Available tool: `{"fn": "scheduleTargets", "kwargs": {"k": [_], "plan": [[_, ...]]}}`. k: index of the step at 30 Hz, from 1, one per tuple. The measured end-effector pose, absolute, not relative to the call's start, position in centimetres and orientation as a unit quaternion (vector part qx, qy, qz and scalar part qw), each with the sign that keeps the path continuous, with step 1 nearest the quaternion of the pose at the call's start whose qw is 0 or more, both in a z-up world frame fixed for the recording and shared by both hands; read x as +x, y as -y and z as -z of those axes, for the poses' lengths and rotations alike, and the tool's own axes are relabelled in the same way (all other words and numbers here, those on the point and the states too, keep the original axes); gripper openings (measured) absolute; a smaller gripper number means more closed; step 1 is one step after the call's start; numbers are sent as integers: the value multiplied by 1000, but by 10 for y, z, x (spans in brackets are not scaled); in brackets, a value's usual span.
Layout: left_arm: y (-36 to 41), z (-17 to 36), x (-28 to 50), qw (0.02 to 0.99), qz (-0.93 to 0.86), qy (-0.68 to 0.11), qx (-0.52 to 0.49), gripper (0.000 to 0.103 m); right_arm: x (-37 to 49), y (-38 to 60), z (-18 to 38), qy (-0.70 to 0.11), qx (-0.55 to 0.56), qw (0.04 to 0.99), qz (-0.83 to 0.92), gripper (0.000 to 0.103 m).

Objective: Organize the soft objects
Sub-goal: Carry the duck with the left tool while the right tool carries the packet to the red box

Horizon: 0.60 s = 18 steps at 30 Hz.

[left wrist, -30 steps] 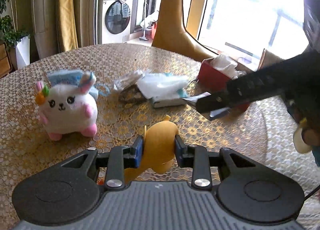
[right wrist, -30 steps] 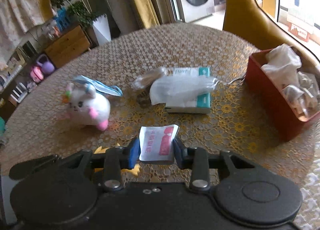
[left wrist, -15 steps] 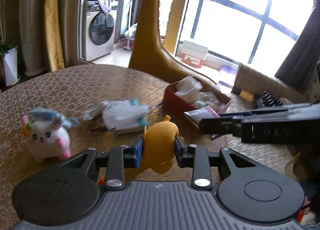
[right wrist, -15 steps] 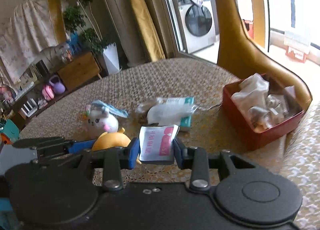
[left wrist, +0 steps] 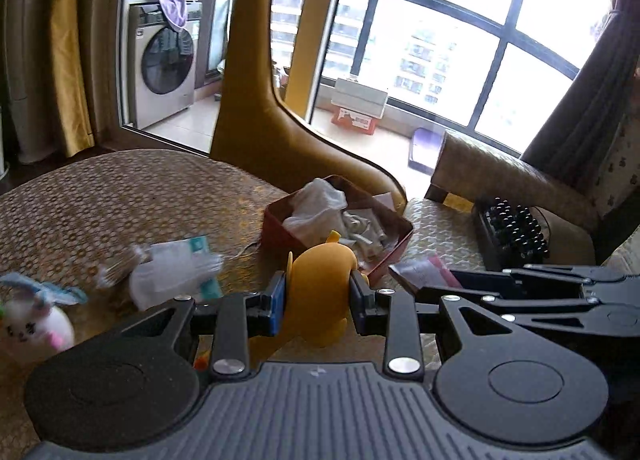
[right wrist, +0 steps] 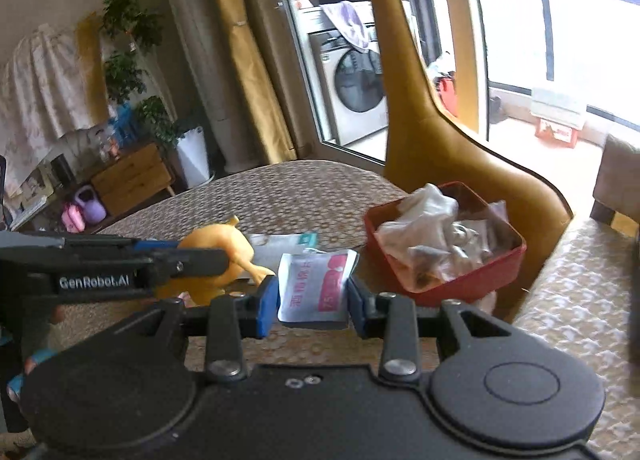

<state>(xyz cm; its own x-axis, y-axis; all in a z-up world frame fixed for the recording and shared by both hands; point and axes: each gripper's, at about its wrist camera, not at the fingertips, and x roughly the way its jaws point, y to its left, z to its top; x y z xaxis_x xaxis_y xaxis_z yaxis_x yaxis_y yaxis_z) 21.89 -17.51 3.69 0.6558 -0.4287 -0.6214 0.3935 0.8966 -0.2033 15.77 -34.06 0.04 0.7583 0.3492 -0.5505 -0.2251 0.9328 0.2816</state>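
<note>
Patterned tablecloth [right wrist: 280, 195], red bin [right wrist: 472, 280] at 1 o'clock; left gripper [left wrist: 318, 306] squeezes squashy yellow toy [left wrist: 320, 292] mid-body, right gripper [right wrist: 312, 300] pinches limp light sachet [right wrist: 314, 284].

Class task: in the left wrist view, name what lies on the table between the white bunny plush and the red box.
In the left wrist view, a white-and-teal tissue pack lies between the white bunny plush and the red box, with a blurred crumpled wrapper beside it.

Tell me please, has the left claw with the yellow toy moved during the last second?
Yes. The left claw, shut on the yellow toy, has swung right, away from the white bunny and toward the red box.
</note>
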Motion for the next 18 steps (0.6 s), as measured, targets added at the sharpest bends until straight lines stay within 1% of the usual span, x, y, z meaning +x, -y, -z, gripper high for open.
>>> {"fn": "scheduleTargets", "kwargs": {"k": [8,18], "plan": [[221,-33,262,903,230,-361,-29,32,177,389,9,-313,113,935,-121,36],[267,-15,337,895,232,-376,-54,32,239,436,36,-341,119,930,-71,37]]}}
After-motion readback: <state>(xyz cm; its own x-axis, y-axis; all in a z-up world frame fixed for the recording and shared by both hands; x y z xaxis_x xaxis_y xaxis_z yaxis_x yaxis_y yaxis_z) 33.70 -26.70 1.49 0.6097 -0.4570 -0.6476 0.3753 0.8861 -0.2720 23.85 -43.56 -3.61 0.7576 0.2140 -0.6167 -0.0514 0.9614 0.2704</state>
